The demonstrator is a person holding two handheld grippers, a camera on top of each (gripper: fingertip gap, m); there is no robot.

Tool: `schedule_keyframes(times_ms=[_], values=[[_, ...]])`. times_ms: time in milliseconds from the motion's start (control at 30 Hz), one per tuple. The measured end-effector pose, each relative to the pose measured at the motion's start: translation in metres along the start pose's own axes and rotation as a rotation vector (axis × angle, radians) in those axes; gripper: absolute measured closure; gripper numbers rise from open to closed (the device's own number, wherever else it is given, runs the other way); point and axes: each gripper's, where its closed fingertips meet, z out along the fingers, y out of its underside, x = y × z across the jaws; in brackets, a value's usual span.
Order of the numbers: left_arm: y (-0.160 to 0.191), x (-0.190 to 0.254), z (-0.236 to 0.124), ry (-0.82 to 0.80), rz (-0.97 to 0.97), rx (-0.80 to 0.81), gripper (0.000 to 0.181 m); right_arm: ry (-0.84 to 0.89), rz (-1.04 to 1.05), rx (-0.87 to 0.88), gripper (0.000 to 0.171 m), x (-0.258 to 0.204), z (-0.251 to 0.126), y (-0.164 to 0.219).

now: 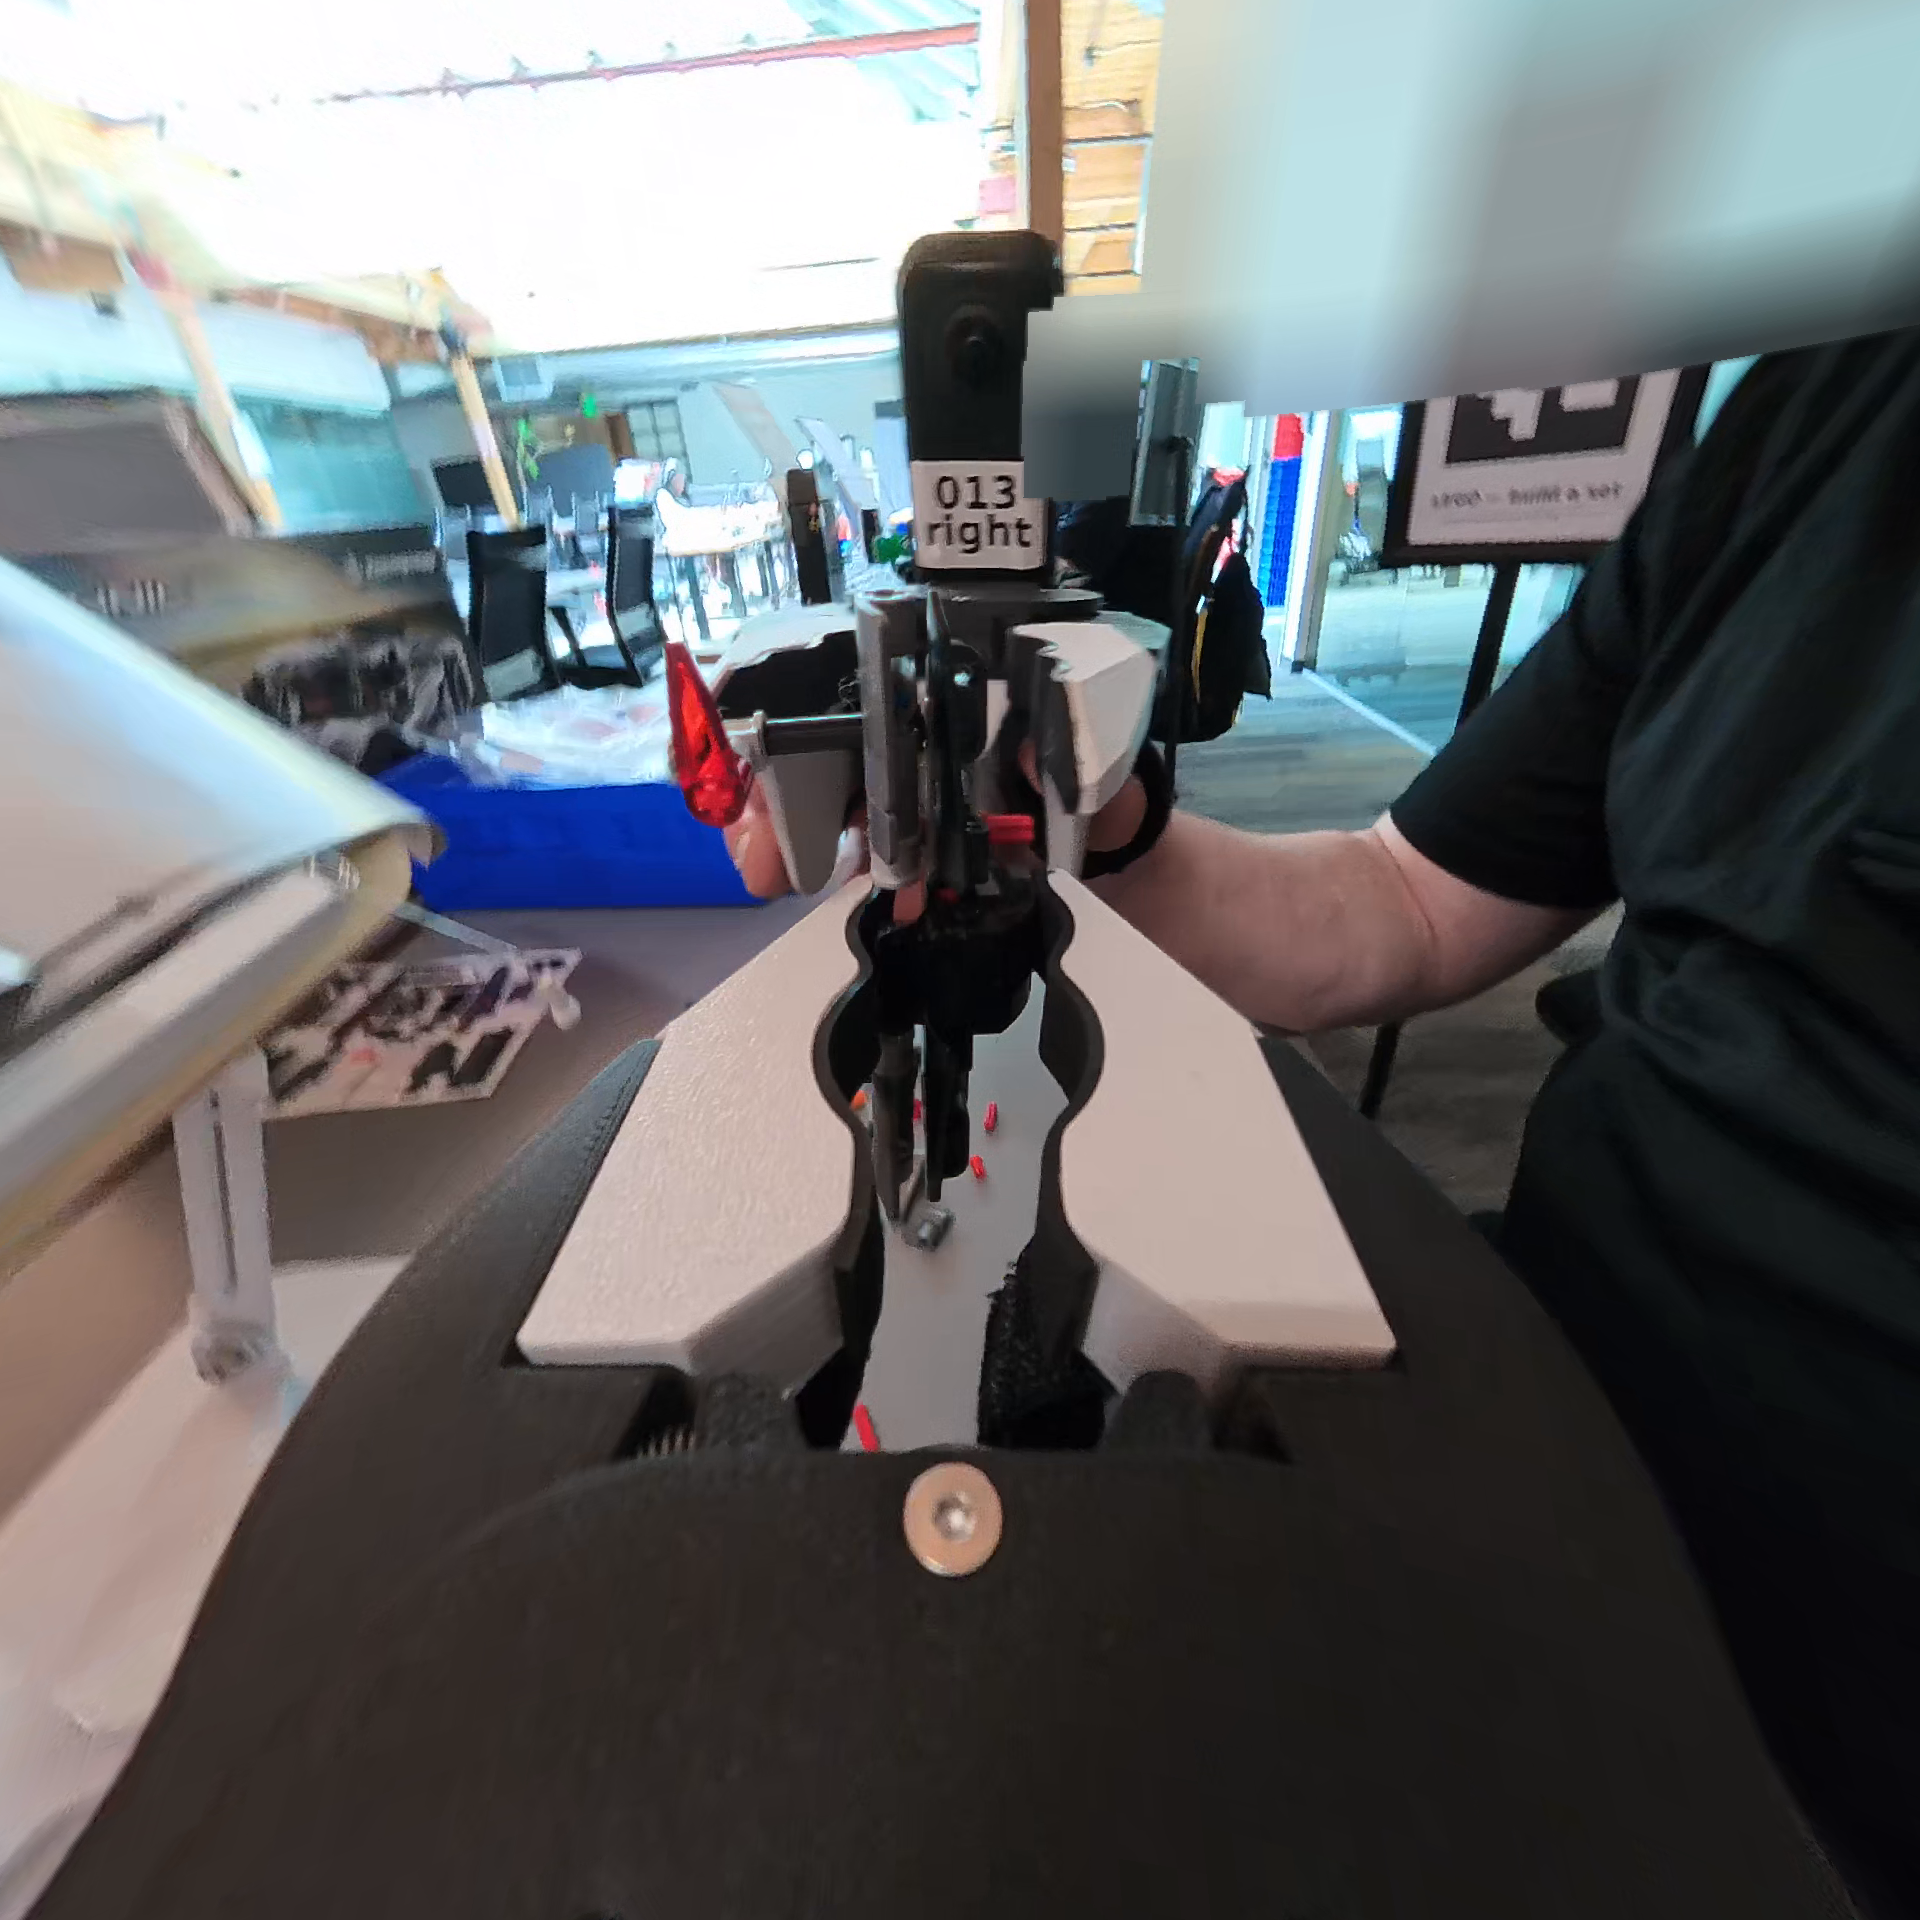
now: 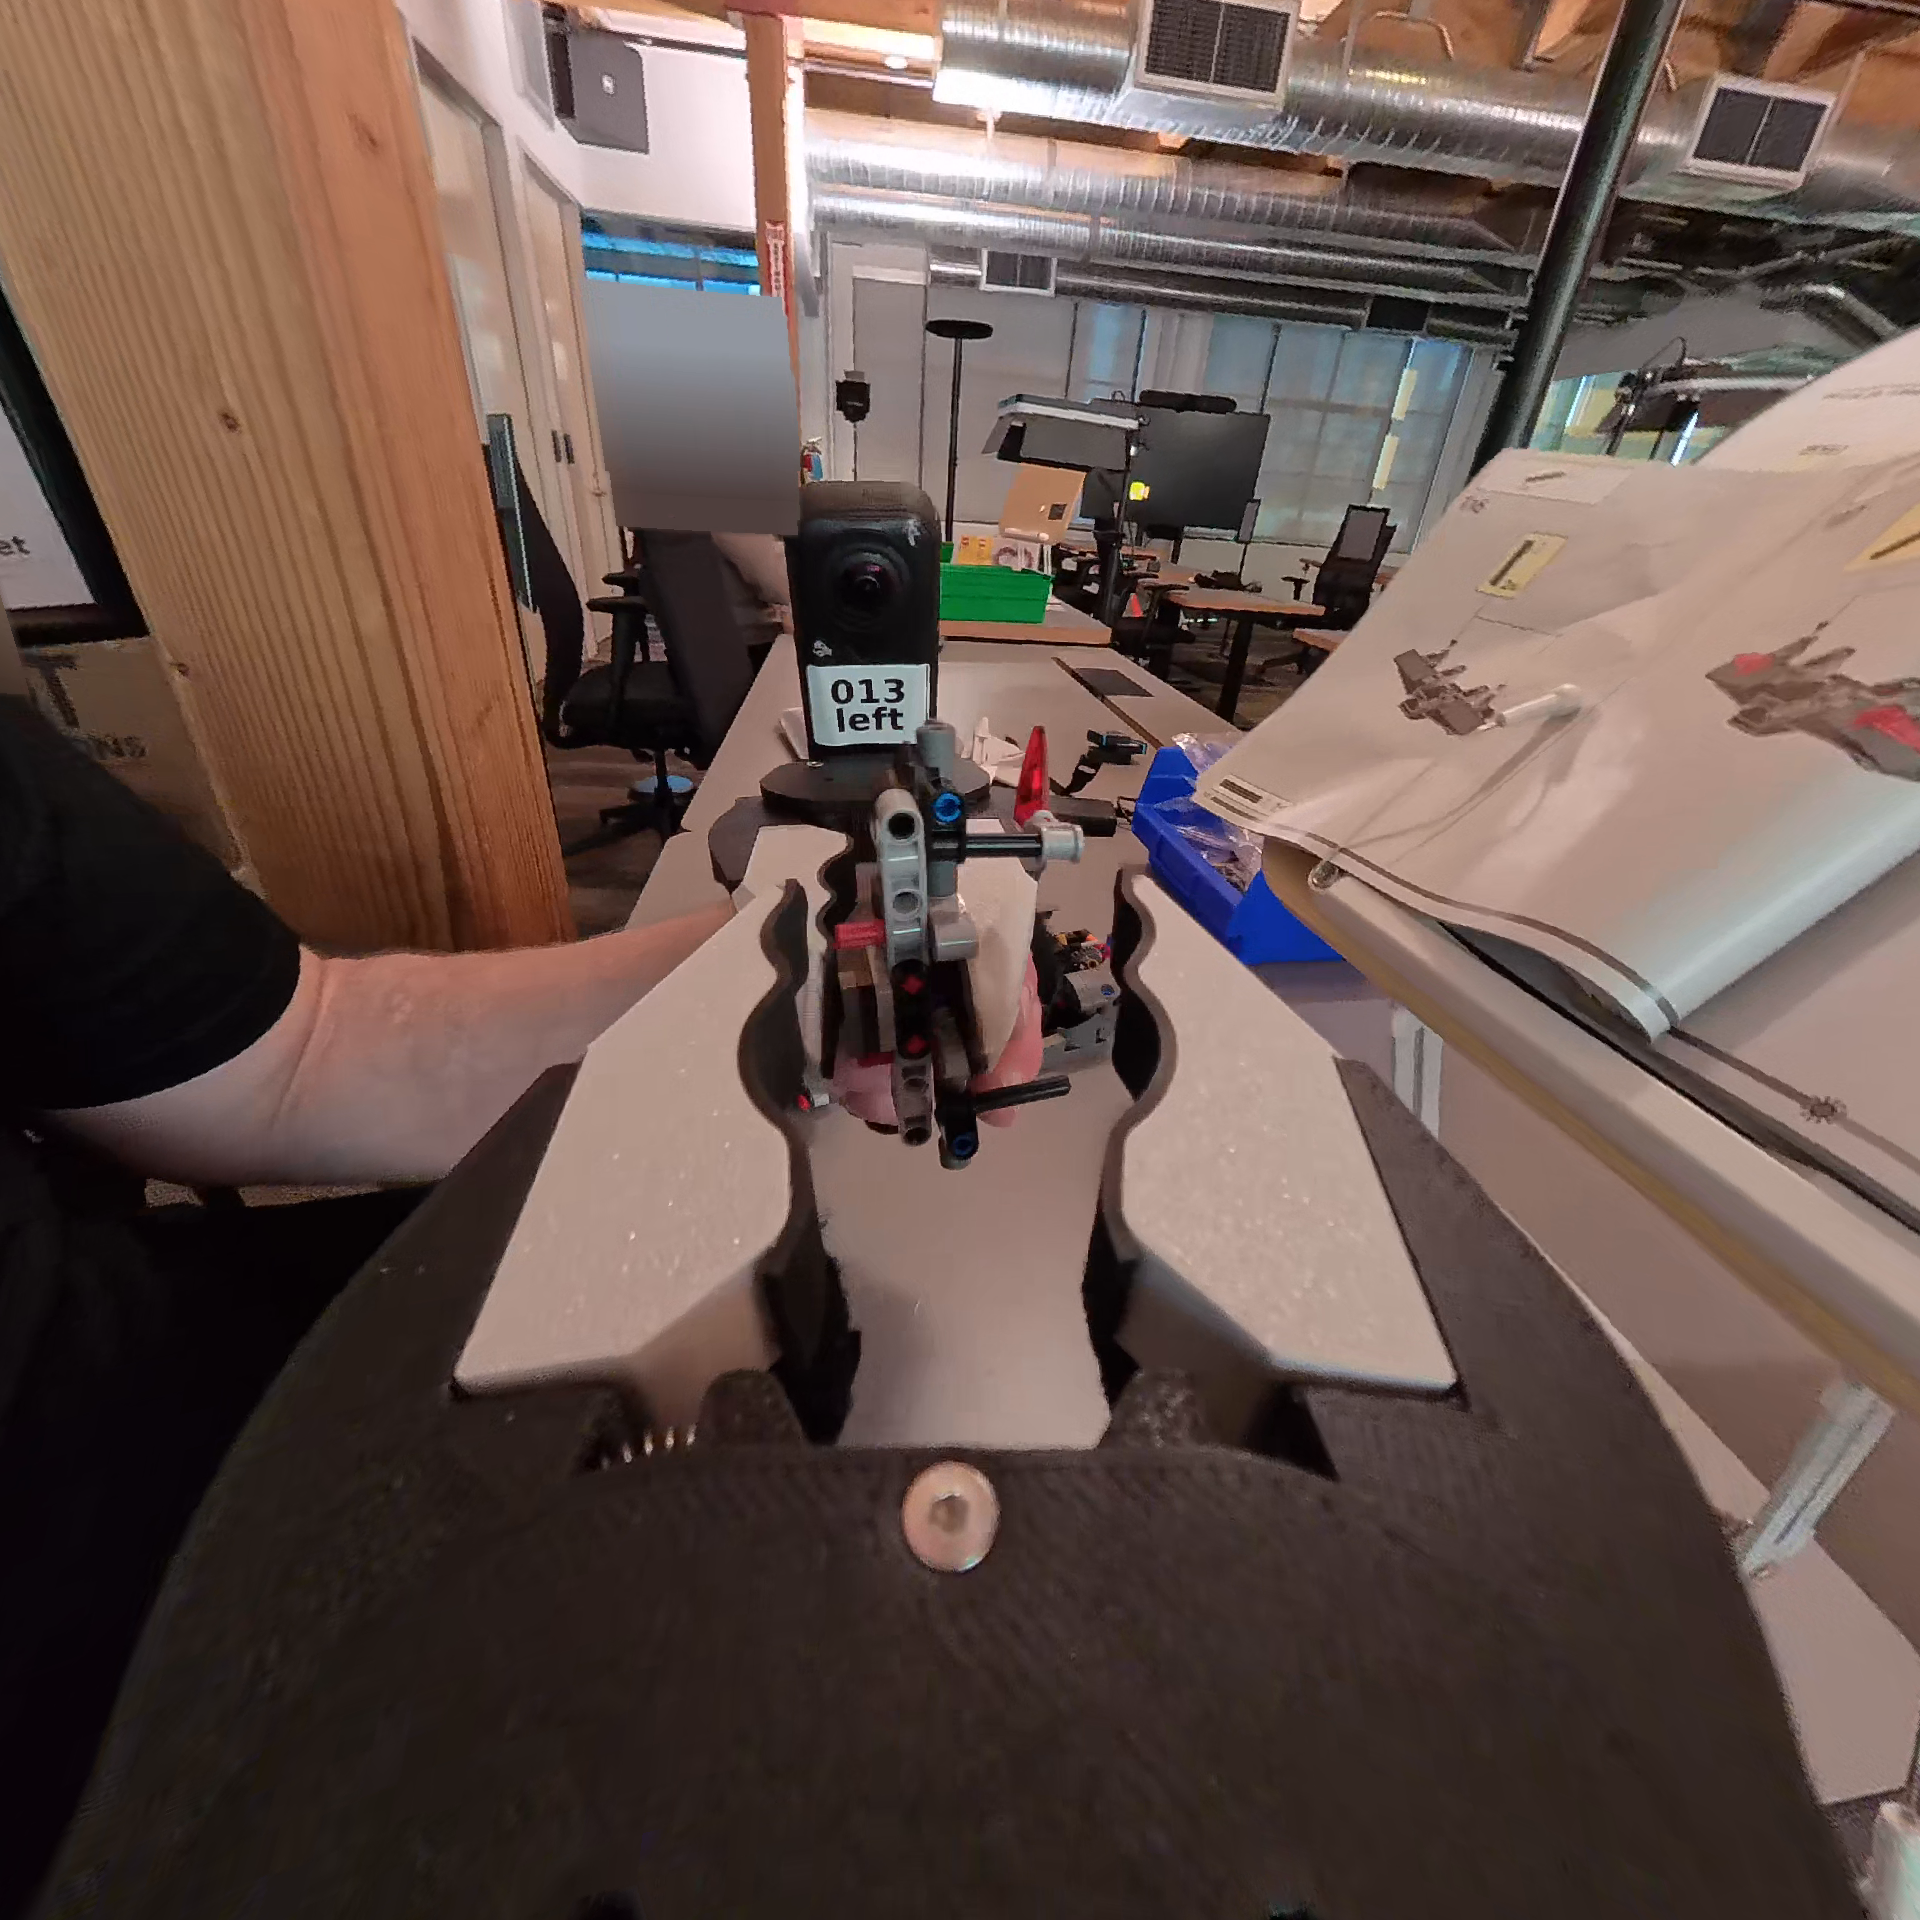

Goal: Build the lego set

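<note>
Between both tools | one lego assembly [image 2: 920, 997] | left tool [image 1: 951, 935] gripping | right tool [image 2: 956, 935] unclear

The left wrist view was bright and washed out along its top, where daylight through the ceiling [image 1: 582, 156] blew out to plain white. Its left side was smeared by motion blur, the open booklet [image 1: 156, 831] and the blue bin [image 1: 582, 831] both soft. The lego model [image 1: 935, 790] at centre stayed fairly sharp. The right wrist view was dimmer and evenly lit, with crisp ducts [image 2: 1195, 197] overhead. Both pictures bowed strongly at the edges, bending the wooden post [image 2: 270, 468].
</note>
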Motion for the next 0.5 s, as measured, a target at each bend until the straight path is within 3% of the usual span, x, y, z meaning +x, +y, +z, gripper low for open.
schedule_keyframes(times_ms=[300,500], values=[[0.023,-0.007,0.007,0.006,-0.209,-0.097,0.157,0.001,0.114,-0.067,0.115,0.017,0.006,0.026],[0.024,-0.029,0.003,-0.101,-0.352,-0.087,0.158,0.009,0.231,-0.059,0.111,0.032,0.001,0.033]])
